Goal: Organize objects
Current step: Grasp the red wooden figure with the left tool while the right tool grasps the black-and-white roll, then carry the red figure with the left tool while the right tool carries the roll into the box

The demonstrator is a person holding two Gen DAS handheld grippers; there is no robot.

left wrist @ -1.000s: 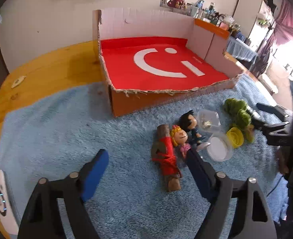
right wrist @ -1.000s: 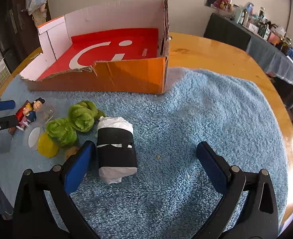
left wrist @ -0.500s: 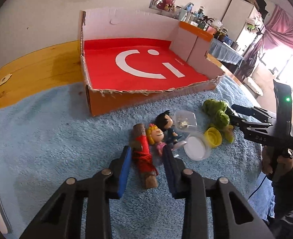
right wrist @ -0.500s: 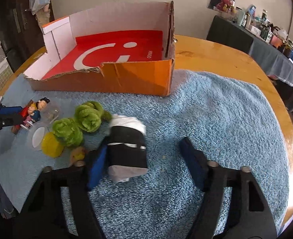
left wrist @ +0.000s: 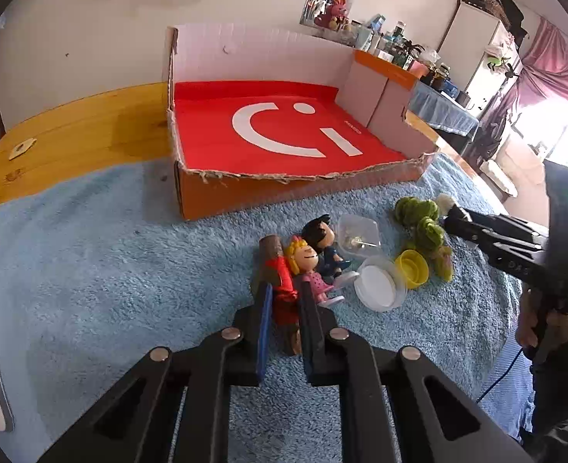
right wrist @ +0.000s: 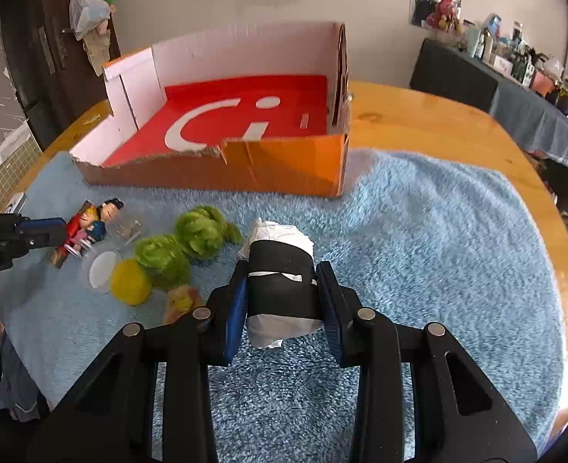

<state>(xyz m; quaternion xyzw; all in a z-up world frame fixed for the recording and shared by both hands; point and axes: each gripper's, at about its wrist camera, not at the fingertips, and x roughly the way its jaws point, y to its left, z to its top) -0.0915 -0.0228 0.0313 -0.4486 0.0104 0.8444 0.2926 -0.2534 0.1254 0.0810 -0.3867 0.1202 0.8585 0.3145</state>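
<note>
Left gripper (left wrist: 284, 305) fingers just closed onto red-wrapped stick (left wrist: 278, 270); right gripper (right wrist: 282, 301) fingers just closed, clamping black-banded white roll (right wrist: 280, 270).

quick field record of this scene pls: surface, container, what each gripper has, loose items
surface: blue towel over a wooden table
container: open cardboard box, red liner, nothing in it
left gripper: jaws just closed on the brown stick with red wrap
right gripper: jaws just closed on the black and white roll
loose items: two cartoon figurines, clear tub, white lid, yellow cap, green fluffy toys
</note>
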